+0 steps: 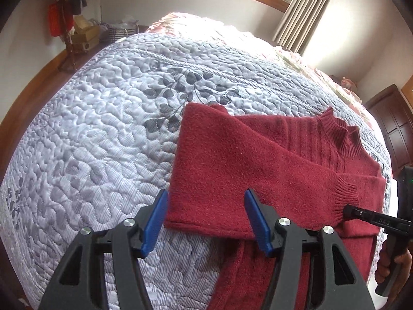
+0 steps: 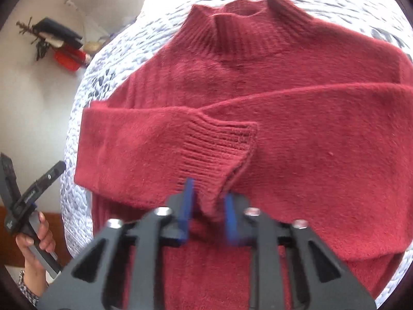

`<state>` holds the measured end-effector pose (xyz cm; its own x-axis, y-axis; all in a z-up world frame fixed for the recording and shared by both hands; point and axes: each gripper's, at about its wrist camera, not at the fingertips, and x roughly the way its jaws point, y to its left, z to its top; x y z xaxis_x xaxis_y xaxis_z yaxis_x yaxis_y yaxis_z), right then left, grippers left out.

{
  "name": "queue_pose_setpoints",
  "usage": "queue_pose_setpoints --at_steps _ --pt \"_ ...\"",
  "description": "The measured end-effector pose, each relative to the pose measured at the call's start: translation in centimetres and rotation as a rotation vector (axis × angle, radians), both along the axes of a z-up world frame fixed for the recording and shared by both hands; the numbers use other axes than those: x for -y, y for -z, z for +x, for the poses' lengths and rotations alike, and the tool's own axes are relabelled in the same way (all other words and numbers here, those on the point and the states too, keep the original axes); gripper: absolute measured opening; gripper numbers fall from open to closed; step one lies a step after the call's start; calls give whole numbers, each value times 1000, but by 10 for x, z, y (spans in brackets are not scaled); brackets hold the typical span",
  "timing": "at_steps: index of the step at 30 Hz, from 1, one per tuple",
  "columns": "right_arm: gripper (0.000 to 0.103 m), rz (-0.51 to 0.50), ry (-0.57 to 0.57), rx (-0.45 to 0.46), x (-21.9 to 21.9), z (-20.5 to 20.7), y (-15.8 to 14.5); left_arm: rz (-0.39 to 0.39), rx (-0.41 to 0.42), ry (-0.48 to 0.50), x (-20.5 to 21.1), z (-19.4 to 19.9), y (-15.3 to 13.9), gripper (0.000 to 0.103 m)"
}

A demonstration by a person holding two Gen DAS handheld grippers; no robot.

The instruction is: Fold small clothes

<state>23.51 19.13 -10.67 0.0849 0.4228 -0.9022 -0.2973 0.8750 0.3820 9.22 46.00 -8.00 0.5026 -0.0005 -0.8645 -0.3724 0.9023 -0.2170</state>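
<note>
Red sweater (image 1: pixel 232 165), sleeves folded across, lying on quilted bedspread (image 1: pixel 90 129) near its right edge. Left gripper (image 1: pixel 206 219): jaws apart, above sweater's hem corner.

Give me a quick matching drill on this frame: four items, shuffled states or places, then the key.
1. left tongs
2. right tongs
3. sweater
4. quilt

A. pale grey, leaf print
B. open, at the sweater's folded edge
C. dark red, sleeves folded across the body
D. around the ribbed cuff

Pairs: 1-B, 2-D, 3-C, 4-A
</note>
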Motion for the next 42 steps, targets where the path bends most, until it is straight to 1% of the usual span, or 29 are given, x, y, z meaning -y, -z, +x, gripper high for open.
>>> queue_pose_setpoints --at_steps 2,5,7,10,14,17,20,22,25,27,28,30,31,32,33,34,35,37,39,42 --pt "9 -15 -19 30 -3 0 -6 0 1 -10 -1 0 -2 61" --pt "8 33 2 84 14 -2 -26 13 5 -1 2 2 -6 62" --pt "8 50 42 118 37 -3 -41 25 10 7 4 5 -9 62" --pt "8 39 97 174 75 -3 -63 28 18 16 10 10 -11 63" --pt "8 14 176 203 124 -2 -79 28 11 47 26 23 -7 63" --pt "8 -20 231 197 155 0 -75 47 -5 81 42 36 1 63" --pt "9 -35 276 165 179 0 -57 46 -32 105 54 49 14 63" --pt "9 -31 287 127 184 0 -40 59 -57 124 60 56 24 63" --pt "9 -102 290 128 188 -1 -21 45 -106 141 64 66 42 63" --pt "9 -75 331 113 200 0 -18 32 -110 142 65 68 47 64" --pt "9 -63 340 114 204 -1 -18 33 -108 145 67 69 48 67" --pt "9 -97 319 116 202 -1 -15 46 -109 159 71 73 50 68" --pt "13 -129 297 109 197 1 -10 52 -120 165 72 75 53 68" --pt "24 -165 283 100 192 2 -6 55 -133 167 73 78 57 68" --pt "25 -173 277 99 191 3 -6 51 -140 167 73 79 58 68" --pt "27 -154 281 100 193 3 -8 44 -136 164 72 79 56 68" --pt "44 -122 288 94 196 4 -12 35 -120 163 71 78 51 68" --pt "62 -62 327 102 206 6 -20 31 -82 166 68 78 39 69" --pt "63 -44 342 90 211 13 -20 43 -62 165 64 83 32 72" --pt "61 -76 324 68 209 26 -10 68 -68 134 53 98 31 72"
